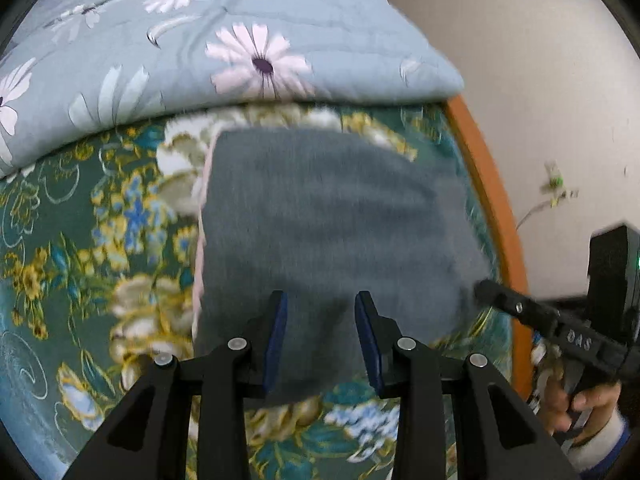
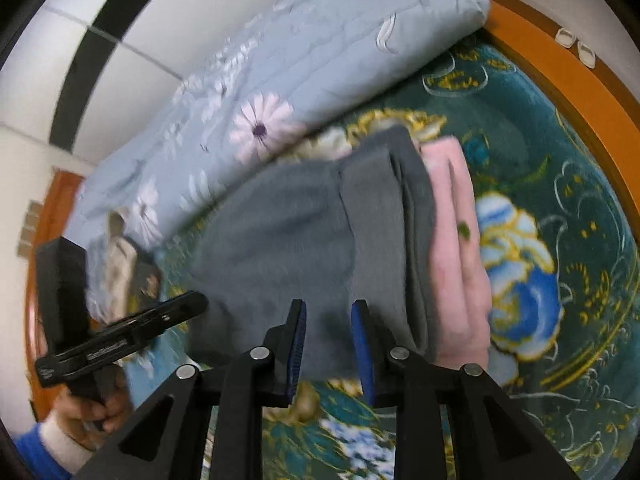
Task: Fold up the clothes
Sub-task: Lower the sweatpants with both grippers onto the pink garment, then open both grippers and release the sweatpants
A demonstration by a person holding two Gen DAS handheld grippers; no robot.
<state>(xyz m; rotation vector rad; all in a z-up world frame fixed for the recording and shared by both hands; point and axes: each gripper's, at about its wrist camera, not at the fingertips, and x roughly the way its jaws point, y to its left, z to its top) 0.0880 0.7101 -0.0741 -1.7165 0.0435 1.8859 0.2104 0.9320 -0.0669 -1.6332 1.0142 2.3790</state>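
Two black hand-held grippers with blue pads hover over the near edge of a folded grey knit garment (image 1: 332, 232) lying on a dark green bedspread printed with gold, white and blue flowers (image 1: 80, 240). The left gripper (image 1: 321, 344) has its fingers set apart with nothing between them; grey cloth shows through the gap below, and I cannot tell whether the tips touch it. The right gripper (image 2: 328, 350) stands the same way, its fingers parted over the garment's near hem and clamped on nothing.

From the left wrist view the right gripper also shows at the side, reaching in toward the garment's near right corner, with the person's hand (image 1: 576, 404) around its handle. From the right wrist view the left gripper sits at the garment's other side, gripped by a hand (image 2: 92, 408) in a white cuff and blue sleeve.

The grey garment lies as a flat, roughly square fold. A folded pale pink cloth (image 2: 456, 248) sits under or just beside it, peeking out along one edge as a thin pink strip in the left view and as a broad stack in the right view; which piece it belongs to I cannot tell.

Beyond the garment, a thick pale blue quilt with white and pink daisies (image 1: 224, 40) is heaped on the bedspread, close behind the grey fold. An orange wooden bed frame (image 1: 484, 184) runs along the edge, with a white wall (image 1: 540, 60) behind.
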